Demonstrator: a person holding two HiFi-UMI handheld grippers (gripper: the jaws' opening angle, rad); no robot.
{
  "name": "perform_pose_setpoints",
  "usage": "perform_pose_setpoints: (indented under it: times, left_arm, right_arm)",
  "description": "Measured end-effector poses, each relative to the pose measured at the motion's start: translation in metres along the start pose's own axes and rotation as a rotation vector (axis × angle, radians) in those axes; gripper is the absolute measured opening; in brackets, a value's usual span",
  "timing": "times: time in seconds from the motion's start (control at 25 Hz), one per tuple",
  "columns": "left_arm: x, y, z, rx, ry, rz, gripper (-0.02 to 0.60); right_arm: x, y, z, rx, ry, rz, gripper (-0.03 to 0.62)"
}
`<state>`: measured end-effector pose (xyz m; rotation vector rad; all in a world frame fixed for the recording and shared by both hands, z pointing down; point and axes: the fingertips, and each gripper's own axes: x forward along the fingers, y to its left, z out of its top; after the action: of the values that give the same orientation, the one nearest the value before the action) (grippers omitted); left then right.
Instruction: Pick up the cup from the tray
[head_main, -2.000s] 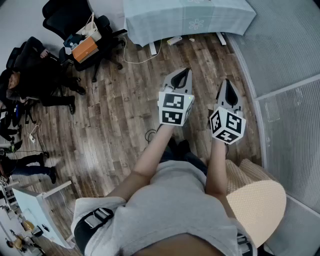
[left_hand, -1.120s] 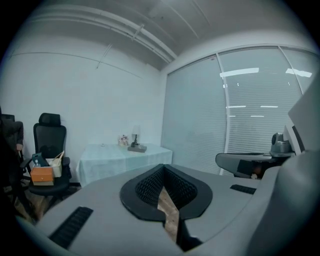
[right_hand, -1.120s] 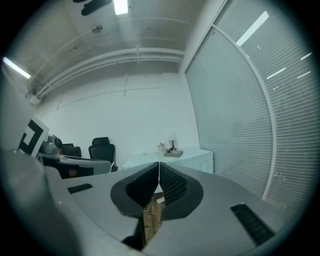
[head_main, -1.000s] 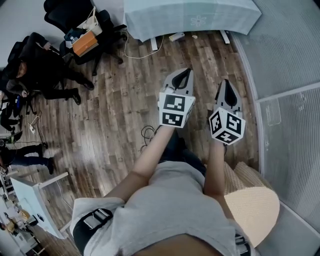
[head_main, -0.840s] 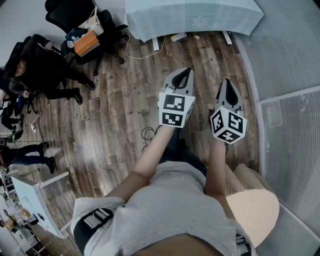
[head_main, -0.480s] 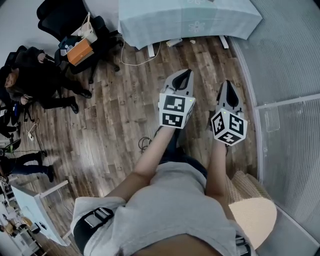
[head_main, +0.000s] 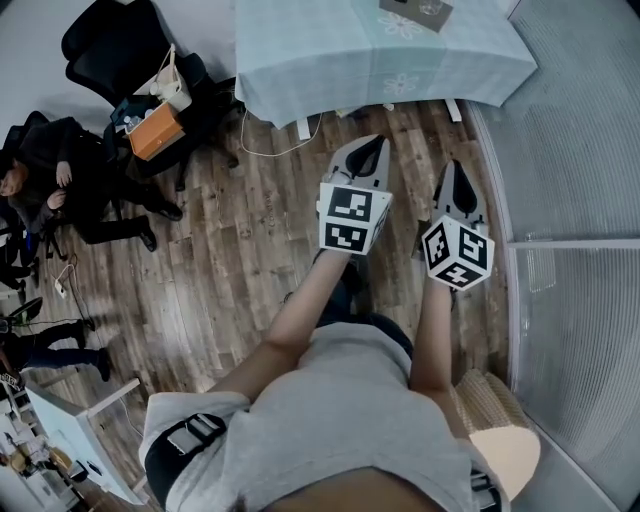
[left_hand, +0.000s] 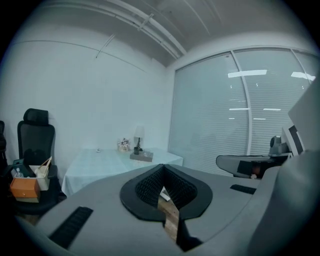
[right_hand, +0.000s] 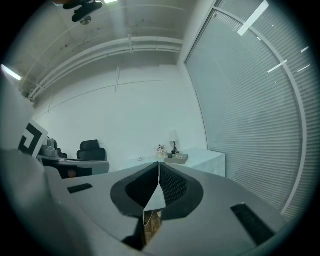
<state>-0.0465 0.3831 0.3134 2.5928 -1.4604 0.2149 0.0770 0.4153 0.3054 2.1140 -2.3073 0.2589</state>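
Plainly, the cup is too small to make out. The grey tray (head_main: 414, 12) sits on the far part of the table (head_main: 320, 55), which is covered with a pale green cloth. A clear glint on the tray is all that shows of anything in it. In the left gripper view the tray lies just in front of a small lamp (left_hand: 138, 136) and a bunch of flowers (left_hand: 123, 145).

Both claws are well apart from the table, over the wooden floor (head_main: 240, 240). The left gripper (head_main: 373, 142) has its jaws closed tip to tip, with nothing between them. The right gripper (head_main: 452, 166) is likewise pressed together and empty.

Left of the table, an orange box (head_main: 152, 131) and a white bag (head_main: 172, 90) rest on a black office chair (head_main: 115, 42). What they contain cannot be told.
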Motion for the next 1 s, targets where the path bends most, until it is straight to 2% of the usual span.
perform_pose_setpoints:
  times: [0.4,0.76,1.0]
  left_arm:
    - [0.065,0.063,0.0,-0.047,0.025,0.015,0.005]
    - [0.116,0.087,0.005,-0.049,0.031,0.04,0.005]
    - [0.169,0.101,0.012,-0.053,0.032,0.071,0.005]
  right_arm:
    - [0.089,0.009,0.002,-0.002,0.026,0.006,0.008]
    - [0.145,-0.015,-0.002,0.005,0.049,-0.001,0.008]
    - [0.202,-0.039,0.003,0.017,0.049,0.02,0.008]
